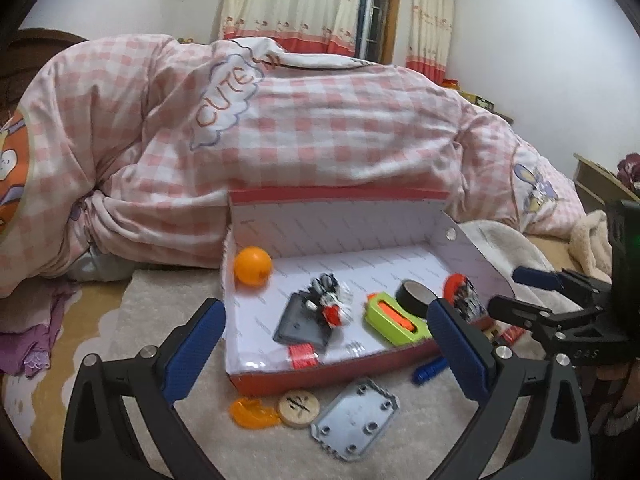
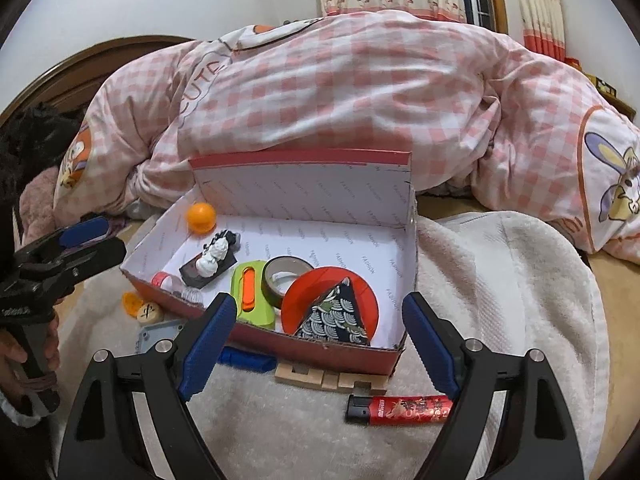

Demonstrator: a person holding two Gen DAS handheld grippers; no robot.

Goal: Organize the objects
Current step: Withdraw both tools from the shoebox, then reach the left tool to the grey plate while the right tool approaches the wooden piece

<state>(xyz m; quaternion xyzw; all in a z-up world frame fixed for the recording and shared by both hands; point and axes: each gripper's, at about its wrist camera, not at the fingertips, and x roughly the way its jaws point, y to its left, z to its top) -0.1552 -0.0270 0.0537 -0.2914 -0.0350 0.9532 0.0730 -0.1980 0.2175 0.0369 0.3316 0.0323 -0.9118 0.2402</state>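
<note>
A red cardboard box [image 1: 320, 384] [image 2: 304, 346] with a white lining stands open on a pale fleece blanket. In it lie an orange ball [image 1: 253, 267] [image 2: 201, 217], a small figurine [image 1: 332, 300] on a dark plate [image 1: 296, 324], a green and orange cutter [image 1: 394, 318] [image 2: 250, 296], a black tape roll [image 1: 416, 296] [image 2: 286, 276] and a red disc [image 2: 316, 286]. My left gripper [image 1: 326, 312] [image 2: 88, 240] hovers open before the box's front wall, holding nothing. My right gripper [image 2: 320, 304] [image 1: 516, 294] is open over the box's right end, also holding nothing.
On the blanket in front of the box lie an orange piece [image 1: 252, 412], a round wooden token [image 1: 299, 408], a grey metal plate [image 1: 356, 420], a blue piece [image 2: 244, 356], a wooden block [image 2: 320, 376] and a red lighter [image 2: 404, 408]. A pink checked quilt [image 1: 320, 128] is heaped behind the box.
</note>
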